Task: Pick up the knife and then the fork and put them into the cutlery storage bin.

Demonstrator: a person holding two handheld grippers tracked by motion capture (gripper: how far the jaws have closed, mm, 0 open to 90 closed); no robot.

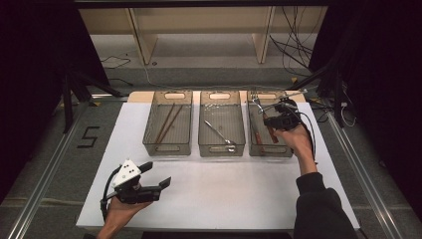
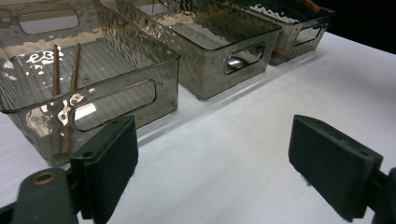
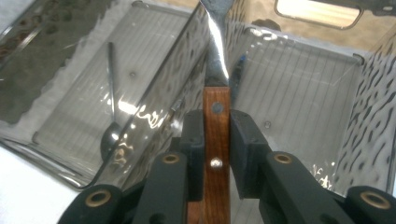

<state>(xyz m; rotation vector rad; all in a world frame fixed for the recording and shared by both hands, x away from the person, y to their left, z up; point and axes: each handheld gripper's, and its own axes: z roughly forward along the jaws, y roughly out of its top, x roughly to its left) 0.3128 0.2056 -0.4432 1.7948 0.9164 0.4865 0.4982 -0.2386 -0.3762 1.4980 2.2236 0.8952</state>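
We have the right gripper (image 3: pixel 217 135) clenched on a wooden-handled fork (image 3: pixel 216 121) over the right bin (image 1: pixel 255 97) to sort it in, left gripper (image 2: pixel 212 172) released near the table's front-left corner.

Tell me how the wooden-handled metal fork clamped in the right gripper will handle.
The wooden-handled metal fork probably stays stiff: steel neck, riveted handle. Its flat handle sides suit the right gripper. Its long shiny end might tip it downward.
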